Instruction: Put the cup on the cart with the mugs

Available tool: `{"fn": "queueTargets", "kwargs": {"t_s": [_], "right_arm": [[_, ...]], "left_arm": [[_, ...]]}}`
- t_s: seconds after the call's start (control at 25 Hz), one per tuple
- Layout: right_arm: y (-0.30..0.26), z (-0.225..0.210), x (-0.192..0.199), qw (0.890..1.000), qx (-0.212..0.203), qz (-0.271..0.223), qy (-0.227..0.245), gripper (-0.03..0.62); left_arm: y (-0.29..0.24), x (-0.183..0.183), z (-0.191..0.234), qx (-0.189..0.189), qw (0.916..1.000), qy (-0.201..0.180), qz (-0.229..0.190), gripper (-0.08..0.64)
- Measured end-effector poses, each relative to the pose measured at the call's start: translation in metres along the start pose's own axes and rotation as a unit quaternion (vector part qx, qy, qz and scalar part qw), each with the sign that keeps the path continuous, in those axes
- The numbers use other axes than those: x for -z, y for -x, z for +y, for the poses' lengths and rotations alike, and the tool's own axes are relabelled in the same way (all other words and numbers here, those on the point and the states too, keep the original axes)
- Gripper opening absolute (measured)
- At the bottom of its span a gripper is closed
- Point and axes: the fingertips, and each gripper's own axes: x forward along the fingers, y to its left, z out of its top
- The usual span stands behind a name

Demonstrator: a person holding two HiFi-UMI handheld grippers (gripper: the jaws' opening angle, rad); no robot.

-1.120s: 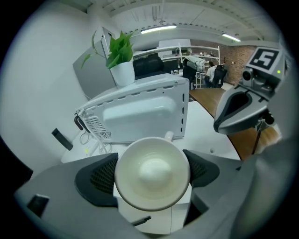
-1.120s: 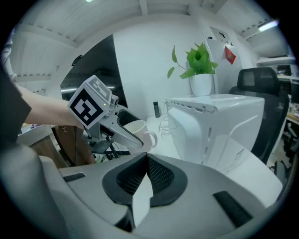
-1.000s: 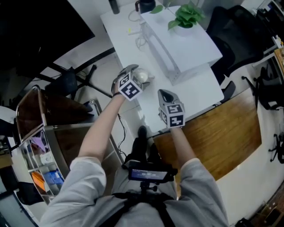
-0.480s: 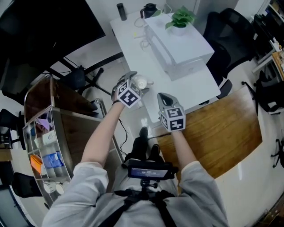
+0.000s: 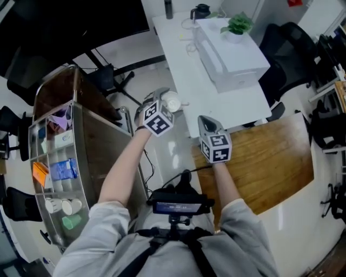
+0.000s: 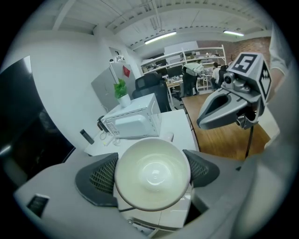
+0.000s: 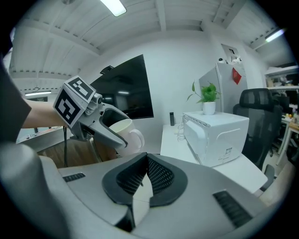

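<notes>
A white cup [image 5: 172, 101] with a handle is held in the air, my left gripper [image 5: 162, 99] shut on it. In the left gripper view the cup [image 6: 152, 173] sits mouth-up between both black pads. My right gripper [image 5: 205, 121] hovers beside it on the right, shut, with nothing held; its pads meet [image 7: 145, 175]. The cart [image 5: 86, 116], metal with a brown top, stands to the left of both grippers. Pale mugs [image 5: 66, 206] stand on its shelf near the bottom left.
A white table [image 5: 186, 76] behind the grippers carries a white microwave [image 5: 232, 54], a potted plant [image 5: 239, 24] and a dark kettle [image 5: 201, 11]. A wooden surface [image 5: 265, 162] lies to the right. Black office chairs [image 5: 292, 48] stand beyond it. Boxes and packets [image 5: 57, 170] fill the cart's shelves.
Both grippers have come away from the white table and risen, the left one still carrying the cup. The cart has come further into view at the left.
</notes>
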Motion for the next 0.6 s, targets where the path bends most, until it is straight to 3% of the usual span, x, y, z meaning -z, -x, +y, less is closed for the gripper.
{"fn": "queueTargets", "kwargs": {"t_s": [0.36,0.6], "right_arm": [[0.027,0.066,0.005,1.0,-0.009,-0.007,0.027,0.006],[0.06,0.092,0.013,0.999,-0.008,-0.007,0.037,0.006]], "left_arm": [[0.063,0.036,-0.034,-0.012,0.9998,0.012,-0.012,0.436],[0.098,0.041,-0.066,-0.009,0.9995,0.018,-0.024,0.436]]}}
